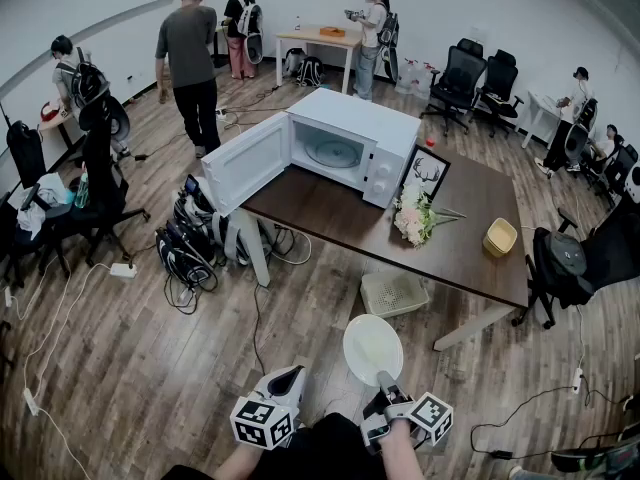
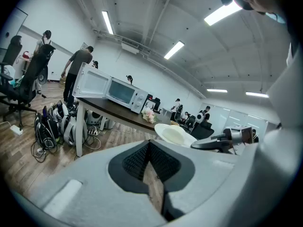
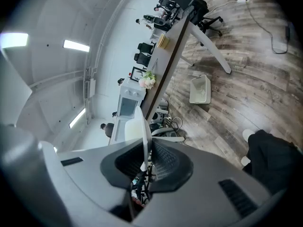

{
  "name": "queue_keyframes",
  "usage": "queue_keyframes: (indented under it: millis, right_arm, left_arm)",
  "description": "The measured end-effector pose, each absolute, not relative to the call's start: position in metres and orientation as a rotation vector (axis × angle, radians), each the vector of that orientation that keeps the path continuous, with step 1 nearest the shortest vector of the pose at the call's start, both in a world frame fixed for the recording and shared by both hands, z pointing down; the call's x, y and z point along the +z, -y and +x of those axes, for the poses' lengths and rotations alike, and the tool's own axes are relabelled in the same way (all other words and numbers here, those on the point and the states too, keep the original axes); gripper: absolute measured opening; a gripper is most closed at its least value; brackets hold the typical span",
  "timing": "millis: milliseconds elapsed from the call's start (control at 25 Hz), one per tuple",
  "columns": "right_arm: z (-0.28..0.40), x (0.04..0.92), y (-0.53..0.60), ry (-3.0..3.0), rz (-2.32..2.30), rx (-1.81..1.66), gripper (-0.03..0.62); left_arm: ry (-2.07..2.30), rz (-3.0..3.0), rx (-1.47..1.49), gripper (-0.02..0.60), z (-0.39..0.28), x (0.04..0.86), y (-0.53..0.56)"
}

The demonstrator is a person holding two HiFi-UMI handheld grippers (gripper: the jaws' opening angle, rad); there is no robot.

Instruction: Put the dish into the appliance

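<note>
The microwave (image 1: pixel 350 143) stands on the dark bench (image 1: pixel 330 218) with its door (image 1: pixel 245 161) swung wide to the left. Inside lies 1 glass turntable (image 1: pixel 333 153). The white plate (image 1: pixel 372 348) is well apart from the bench, over the wooden floor (image 1: pixel 120 368) in front of the person. Its near rim is clenched edge-on in the right gripper (image 1: pixel 386 383). The left gripper (image 1: pixel 288 376) hovers near it, jaws closed together on nothing.

On the bench, right of the microwave, are a framed antler picture (image 1: pixel 426 171), a bunch of flowers (image 1: pixel 412 218) and 1 small yellow bowl (image 1: pixel 499 237). A white basket (image 1: pixel 393 293) sits on the floor by the bench edge, between plate and microwave. Bags (image 1: pixel 190 233) and cables crowd the floor below the open door.
</note>
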State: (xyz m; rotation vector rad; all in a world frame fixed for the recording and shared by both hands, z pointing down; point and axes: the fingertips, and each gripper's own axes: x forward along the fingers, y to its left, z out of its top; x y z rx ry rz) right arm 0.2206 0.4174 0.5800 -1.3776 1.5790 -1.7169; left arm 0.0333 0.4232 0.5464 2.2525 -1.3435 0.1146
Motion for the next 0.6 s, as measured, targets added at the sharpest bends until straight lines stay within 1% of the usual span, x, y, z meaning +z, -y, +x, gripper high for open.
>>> queue_keyframes:
  millis: [240, 600]
  right_arm:
    - [0.216, 0.571, -0.408, -1.647, -1.390, -1.692, 0.048]
    - [0.218, 0.570, -0.358, -1.748, -1.311, -1.728, 0.052]
  left_arm:
    - [1.355, 2.258, 0.128, 0.009, 0.032, 0.546, -0.419]
    - [1.395, 2.235, 0.115, 0.009, 0.056, 0.547, -0.381]
